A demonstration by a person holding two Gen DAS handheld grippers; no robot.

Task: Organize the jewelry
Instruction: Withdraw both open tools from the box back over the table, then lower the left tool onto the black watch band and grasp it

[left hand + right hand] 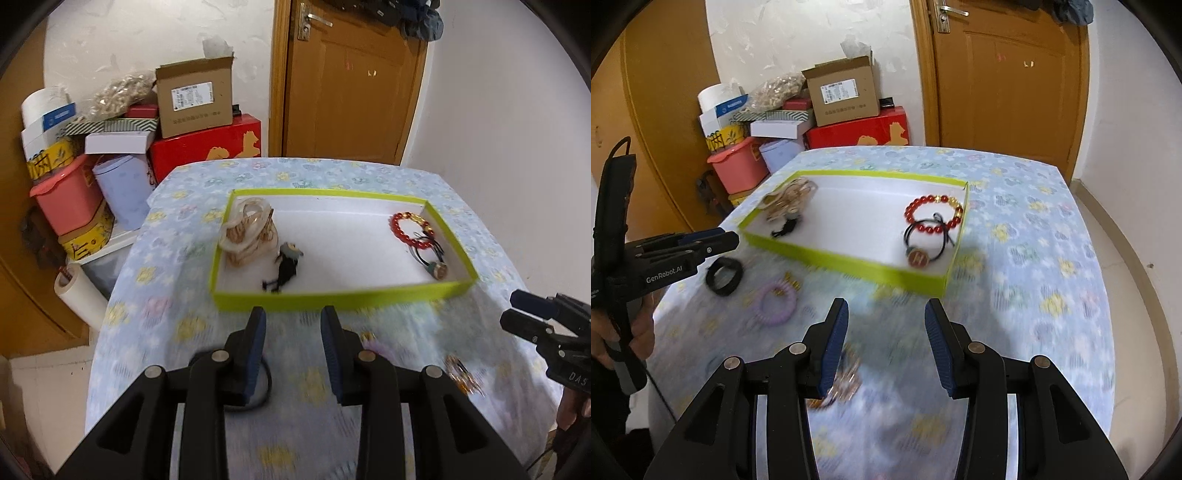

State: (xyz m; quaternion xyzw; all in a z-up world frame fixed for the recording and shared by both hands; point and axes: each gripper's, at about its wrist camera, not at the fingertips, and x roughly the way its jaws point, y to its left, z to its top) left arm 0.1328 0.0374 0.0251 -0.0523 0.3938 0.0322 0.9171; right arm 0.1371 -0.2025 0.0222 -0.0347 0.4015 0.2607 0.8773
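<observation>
A lime-green tray (332, 297) (849, 264) with a white floor sits on the flowered tablecloth. In it lie a beige bracelet pile (249, 230) (788, 201), a small black piece (286, 266) (783, 229), a red bead bracelet (408, 230) (932, 216) and a black hair tie with a round charm (432, 260) (919, 254). My left gripper (293, 317) (720, 236) is open and empty, over a black hair band (255, 391) (724, 277). My right gripper (884, 308) (515, 308) is open and empty, above a gold bracelet (842, 384) (461, 374). A purple coil tie (775, 302) and a small gold piece (792, 280) lie loose.
The table (192, 321) (1034, 258) drops off at the left and near edges. Stacked boxes (199, 110) (846, 99), a pink tub (68, 195) and tape rolls (77, 291) crowd the floor to the left. A brown door (351, 81) (1008, 77) stands behind.
</observation>
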